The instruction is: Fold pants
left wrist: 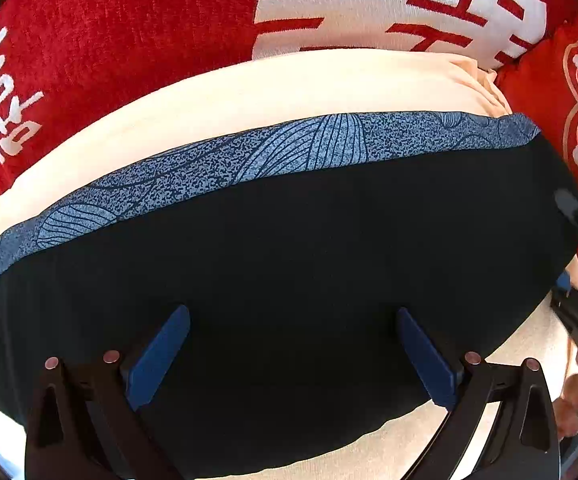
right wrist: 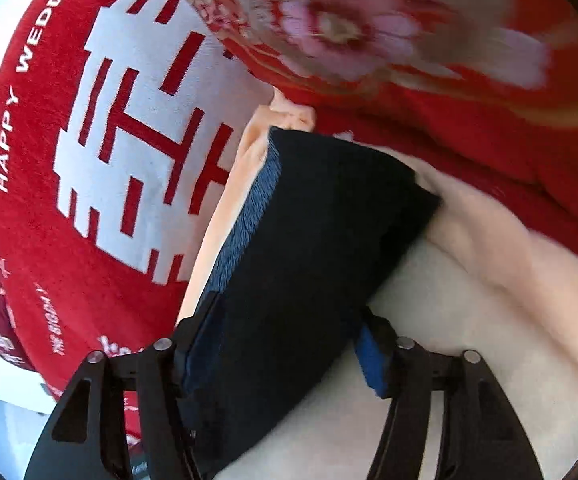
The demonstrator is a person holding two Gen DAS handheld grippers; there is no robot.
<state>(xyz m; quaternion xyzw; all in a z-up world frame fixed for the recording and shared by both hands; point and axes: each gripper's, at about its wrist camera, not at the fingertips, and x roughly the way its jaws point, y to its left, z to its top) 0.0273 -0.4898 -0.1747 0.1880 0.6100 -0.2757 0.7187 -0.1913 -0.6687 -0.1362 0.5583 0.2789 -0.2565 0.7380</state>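
Left wrist view, folded pants (left wrist: 289, 280) lying crosswise, left tongs (left wrist: 293, 354) spread, right tongs (right wrist: 285, 344) spread.

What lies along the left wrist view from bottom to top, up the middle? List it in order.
Dark pants → blue patterned band → cream blanket → red and white cushion.

red cushions (left wrist: 109, 40), cream blanket (left wrist: 249, 96)
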